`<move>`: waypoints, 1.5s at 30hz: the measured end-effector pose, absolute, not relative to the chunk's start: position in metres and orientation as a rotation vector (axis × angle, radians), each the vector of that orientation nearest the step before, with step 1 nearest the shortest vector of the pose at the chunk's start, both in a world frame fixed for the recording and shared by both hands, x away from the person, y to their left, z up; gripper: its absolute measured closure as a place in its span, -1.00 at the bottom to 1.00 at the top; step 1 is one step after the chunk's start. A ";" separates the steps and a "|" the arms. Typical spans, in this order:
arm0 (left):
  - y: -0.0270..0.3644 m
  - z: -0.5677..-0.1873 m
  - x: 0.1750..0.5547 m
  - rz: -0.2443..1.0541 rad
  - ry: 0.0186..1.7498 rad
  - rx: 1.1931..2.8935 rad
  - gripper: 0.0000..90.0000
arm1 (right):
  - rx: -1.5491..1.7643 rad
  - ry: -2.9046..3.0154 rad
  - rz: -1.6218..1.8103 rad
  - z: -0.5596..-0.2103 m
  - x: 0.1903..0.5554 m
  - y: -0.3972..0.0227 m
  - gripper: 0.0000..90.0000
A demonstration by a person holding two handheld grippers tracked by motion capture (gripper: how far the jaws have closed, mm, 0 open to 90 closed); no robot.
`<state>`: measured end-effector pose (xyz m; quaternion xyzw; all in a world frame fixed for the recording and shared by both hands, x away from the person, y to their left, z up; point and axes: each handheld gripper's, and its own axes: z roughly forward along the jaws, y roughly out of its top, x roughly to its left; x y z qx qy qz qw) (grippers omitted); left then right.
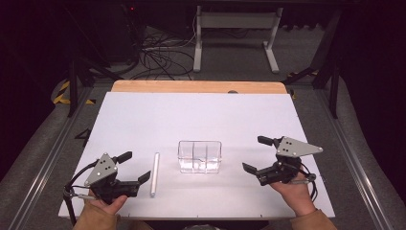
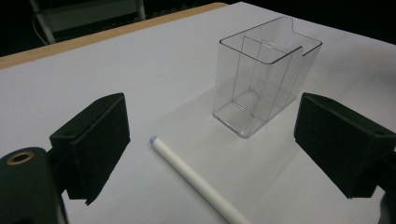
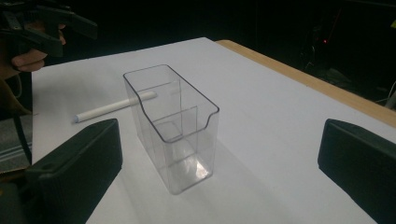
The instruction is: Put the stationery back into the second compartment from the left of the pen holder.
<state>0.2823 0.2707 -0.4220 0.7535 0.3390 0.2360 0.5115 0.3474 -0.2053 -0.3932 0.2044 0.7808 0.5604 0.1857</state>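
Observation:
A clear plastic box (image 1: 199, 156) with inner dividers stands upright near the middle of the white table (image 1: 191, 115); nothing lies inside it. A white pen-like stick (image 1: 154, 173) lies flat to its left. My left gripper (image 1: 132, 168) hovers left of the stick, open, jaws bare. In the left gripper view the stick (image 2: 196, 182) runs between the jaws and the box (image 2: 264, 79) stands beyond. My right gripper (image 1: 257, 154) is open to the right of the box, nothing in it. The right gripper view has the box (image 3: 175, 126) between its jaws, the stick (image 3: 112, 107) behind, and the left gripper (image 3: 46, 28) far off.
A wooden strip (image 1: 198, 86) edges the table's far side. Beyond it stand a white metal frame (image 1: 237, 33) and loose cables (image 1: 160, 55) on the floor. Dark rails (image 1: 48, 153) run along both sides of the table.

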 end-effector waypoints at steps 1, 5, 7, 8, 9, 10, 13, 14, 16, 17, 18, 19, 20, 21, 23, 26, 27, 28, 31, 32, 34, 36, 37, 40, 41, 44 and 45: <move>0.271 -0.421 0.283 0.571 0.812 1.820 -0.75 | 0.587 2.196 1.591 -0.396 0.347 -0.209 -1.00; 0.269 -0.417 0.286 0.578 0.818 1.842 -0.74 | 0.636 2.224 1.602 -0.408 0.344 -0.221 -1.00; 0.268 -0.416 0.287 0.567 0.826 1.843 -0.74 | 0.656 2.219 1.608 -0.416 0.341 -0.224 -1.00; 0.268 -0.416 0.288 0.561 0.829 1.844 -0.74 | 0.667 2.217 1.613 -0.419 0.341 -0.225 -1.00; 0.267 -0.415 0.288 0.558 0.830 1.846 -0.74 | 0.681 2.216 1.617 -0.422 0.340 -0.226 -1.00; 0.267 -0.415 0.289 0.564 0.831 1.843 -0.74 | 0.699 2.207 1.616 -0.425 0.339 -0.227 -1.00; 0.265 -0.413 0.291 0.559 0.839 1.847 -0.76 | 0.682 2.157 1.695 -0.431 0.332 -0.229 -1.00; 0.265 -0.412 0.292 0.561 0.840 1.849 -0.76 | 0.667 2.156 1.745 -0.432 0.330 -0.229 -1.00; 0.264 -0.411 0.294 0.565 0.840 1.851 -0.76 | 0.686 2.135 1.746 -0.435 0.327 -0.230 -1.00; 0.263 -0.411 0.295 0.563 0.841 1.852 -0.76 | 0.708 2.133 1.728 -0.436 0.327 -0.231 -1.00; 0.262 -0.410 0.296 0.558 0.845 1.849 -0.76 | 0.733 2.128 1.711 -0.436 0.327 -0.232 -1.00; 0.262 -0.410 0.297 0.557 0.842 1.851 -0.76 | 0.753 2.125 1.708 -0.437 0.327 -0.234 -1.00; 0.261 -0.410 0.298 0.546 0.844 1.855 -0.76 | 0.747 2.129 1.714 -0.438 0.327 -0.237 -0.98; 0.261 -0.409 0.299 0.550 0.846 1.861 -0.76 | 0.757 2.117 1.693 -0.439 0.326 -0.239 -0.93; 0.259 -0.409 0.301 0.553 0.850 1.865 -0.76 | 0.761 2.102 1.607 -0.441 0.325 -0.239 -0.92; 0.258 -0.408 0.303 0.555 0.853 1.870 -0.76 | 0.765 2.101 1.558 -0.447 0.325 -0.239 -0.88; 0.257 -0.408 0.304 0.551 0.855 1.871 -0.76 | 0.766 2.102 1.551 -0.448 0.325 -0.238 -0.87; 0.257 -0.407 0.304 0.549 0.854 1.870 -0.76 | 0.764 2.102 1.544 -0.448 0.325 -0.238 -0.86; 0.257 -0.405 0.305 0.556 0.857 1.862 -0.76 | 0.785 2.073 1.539 -0.447 0.324 -0.240 -0.84; 0.257 -0.405 0.305 0.553 0.858 1.861 -0.76 | 0.790 2.067 1.546 -0.447 0.324 -0.241 -0.81; 0.256 -0.404 0.306 0.549 0.862 1.861 -0.76 | 0.780 2.096 1.546 -0.447 0.324 -0.242 -0.65; 0.255 -0.402 0.306 0.551 0.880 1.863 -0.76 | 0.786 2.126 1.540 -0.447 0.326 -0.242 -0.69; 0.254 -0.402 0.307 0.553 0.881 1.871 -0.76 | 0.786 2.129 1.537 -0.447 0.326 -0.241 -0.69; 0.250 -0.399 0.308 0.558 0.919 1.888 -0.74 | 0.779 2.132 1.517 -0.448 0.326 -0.238 -0.69; 0.249 -0.398 0.308 0.568 0.931 1.895 -0.73 | 0.778 2.128 1.514 -0.448 0.326 -0.238 -0.69; 0.244 -0.395 0.310 0.568 0.967 1.916 -0.70 | 0.782 2.098 1.493 -0.446 0.325 -0.239 -0.62; 0.243 -0.394 0.311 0.570 0.978 1.931 -0.69 | 0.778 2.089 1.494 -0.446 0.324 -0.239 -0.59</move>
